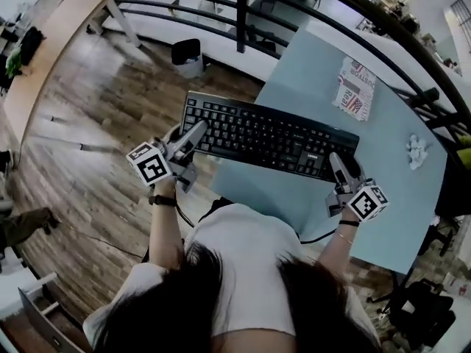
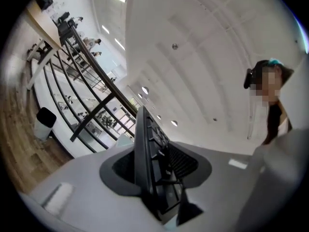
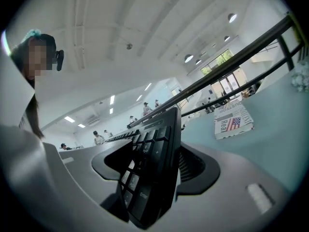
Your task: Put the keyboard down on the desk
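Overhead, a plank-grained wooden floor [image 1: 88,131] spreads left of a smooth, pale blue desk [image 1: 401,123] with a curved near edge, and a dark metal railing [image 1: 309,17] runs behind both. A long black keyboard [image 1: 272,134] lies level across the desk's near left corner. Its left end juts past the edge over the floor, and whether it touches the desktop cannot be told. Open blue surface stretches beyond it and to its right. The person grips it at both ends: the left gripper [image 1: 194,134] has its jaws closed on the left end, and the right gripper [image 1: 343,165] has its jaws closed on the right end by the number pad. Each gripper view shows the keyboard edge-on between the grey jaws. "Enter" reads on one key in the right gripper view; a small white logo on the keyboard is too small to read. Well apart from it, a flat printed packet [image 1: 357,87] shows the word "Real" beside a stars-and-stripes flag. A crumpled white tissue [image 1: 417,150] sits near the desk's right edge.
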